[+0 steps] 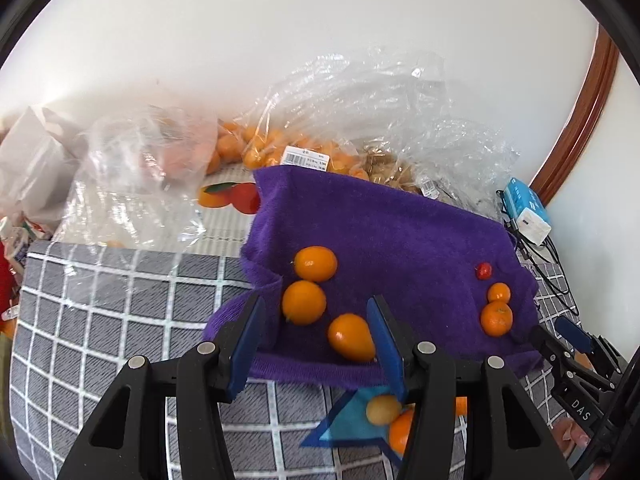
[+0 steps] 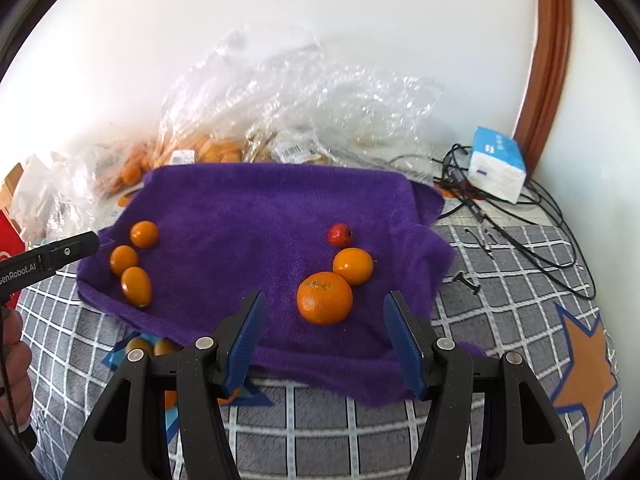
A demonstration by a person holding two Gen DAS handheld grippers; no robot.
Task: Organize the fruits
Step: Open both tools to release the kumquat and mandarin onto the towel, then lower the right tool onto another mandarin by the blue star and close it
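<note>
Six fruits lie on a purple towel [image 2: 256,216] spread over a grey checked cover [image 2: 520,280]. In the right wrist view, three small orange kumquats [image 2: 136,286] sit close together at the towel's left edge, and to the right of centre a larger mandarin [image 2: 325,298] touches a smaller orange fruit [image 2: 353,265], with a small red fruit [image 2: 339,234] just above them. The right claw [image 2: 324,332] stands open at the bottom of that view, its blue pads on either side of the mandarin but nearer the camera, not touching it and holding nothing. In the left wrist view, the left claw [image 1: 316,340] is also open and empty; the nearest kumquat [image 1: 351,337] lies between its pads close to the right one, and whether they touch I cannot tell. Two more fruits [image 1: 384,410] lie on the cover below the towel's near edge. Behind the towel, in the upper middle of both views, crumpled clear plastic bags [image 2: 280,112] hold more orange fruit. A blue and white pack [image 2: 496,164] and black cables [image 2: 520,208] lie at the upper right, against a white wall [image 2: 280,20]. A hand [image 2: 14,360] shows at the left edge.
</note>
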